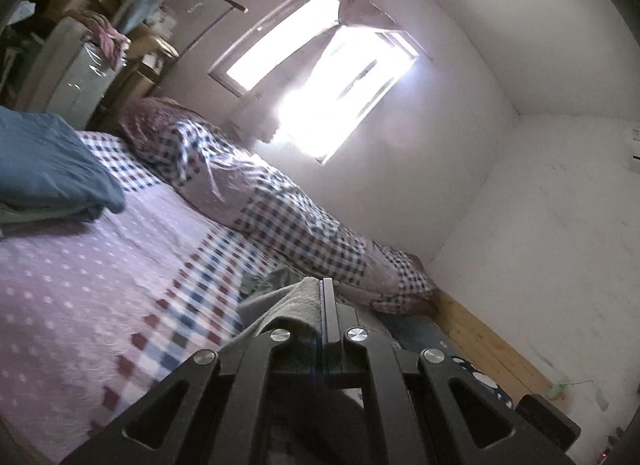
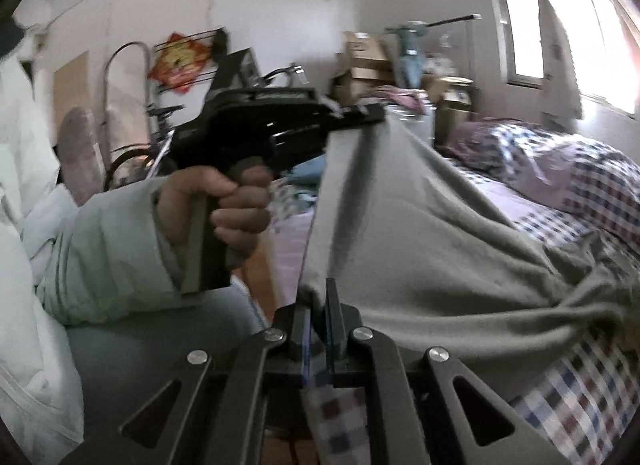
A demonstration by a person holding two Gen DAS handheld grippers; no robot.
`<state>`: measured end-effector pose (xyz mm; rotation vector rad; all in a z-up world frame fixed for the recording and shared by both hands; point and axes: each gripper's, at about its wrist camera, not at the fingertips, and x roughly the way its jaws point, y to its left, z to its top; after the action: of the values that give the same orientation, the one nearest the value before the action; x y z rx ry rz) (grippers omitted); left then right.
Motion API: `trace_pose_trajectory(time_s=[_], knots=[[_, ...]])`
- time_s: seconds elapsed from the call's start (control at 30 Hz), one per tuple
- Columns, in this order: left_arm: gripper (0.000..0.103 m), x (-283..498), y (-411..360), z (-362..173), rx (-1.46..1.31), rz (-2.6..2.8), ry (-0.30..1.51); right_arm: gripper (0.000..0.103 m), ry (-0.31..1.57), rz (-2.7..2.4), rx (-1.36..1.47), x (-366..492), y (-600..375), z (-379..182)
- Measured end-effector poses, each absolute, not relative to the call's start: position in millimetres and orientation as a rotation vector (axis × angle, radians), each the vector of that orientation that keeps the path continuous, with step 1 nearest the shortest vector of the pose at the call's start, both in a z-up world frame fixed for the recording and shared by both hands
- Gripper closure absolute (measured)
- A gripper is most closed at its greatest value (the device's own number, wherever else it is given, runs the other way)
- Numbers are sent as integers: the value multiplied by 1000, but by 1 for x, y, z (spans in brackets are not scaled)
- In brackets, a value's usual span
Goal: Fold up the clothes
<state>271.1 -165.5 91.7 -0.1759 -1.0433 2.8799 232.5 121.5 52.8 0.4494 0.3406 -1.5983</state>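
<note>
Cloth is held in both tongs: the right tongs (image 2: 318, 307) are closed narrow on one edge of a grey garment (image 2: 440, 225), and the left tongs (image 2: 370, 115), seen from the right wrist view in the person's hand (image 2: 218, 209), grip its upper edge, so a stretch of fabric runs taut between the two. From the left wrist view the left tongs (image 1: 322, 301) are pinched together on a fold of the same garment (image 1: 288, 305). Most of the garment hangs and trails down onto the bed (image 1: 100, 285), beside the checked quilt (image 1: 280, 217); a blue folded pile (image 1: 48, 169) lies further up. Judgement: a fold or spread is in hand. To do it well, keep the held edge tight and level, both grips firm, and lay the cloth flat on the bed without bunching.
</note>
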Motion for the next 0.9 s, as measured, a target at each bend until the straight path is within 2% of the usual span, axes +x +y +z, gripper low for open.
trace_pose_trajectory(time_s=[0.27,0.3,0.33,0.4,0.57,0.7,0.9], knots=[[103,277,-189,66,-319,3017,-1061,91,283,-1600,462,212,119,53],[103,278,-192,61,-337,3032,-1075,82,271,-1608,466,206,121,54],[103,277,-196,57,-351,3043,-1088,66,259,-1616,470,201,124,54],[103,276,-202,52,-366,3060,-1100,48,234,-1633,477,190,128,56],[103,275,-207,46,-402,3093,-1096,48,132,-1715,498,154,146,59],[103,277,-213,41,-435,3098,-1128,48,1,-2006,565,100,177,52],[99,278,-213,41,-481,3130,-1100,46,-137,-2345,792,17,205,21]])
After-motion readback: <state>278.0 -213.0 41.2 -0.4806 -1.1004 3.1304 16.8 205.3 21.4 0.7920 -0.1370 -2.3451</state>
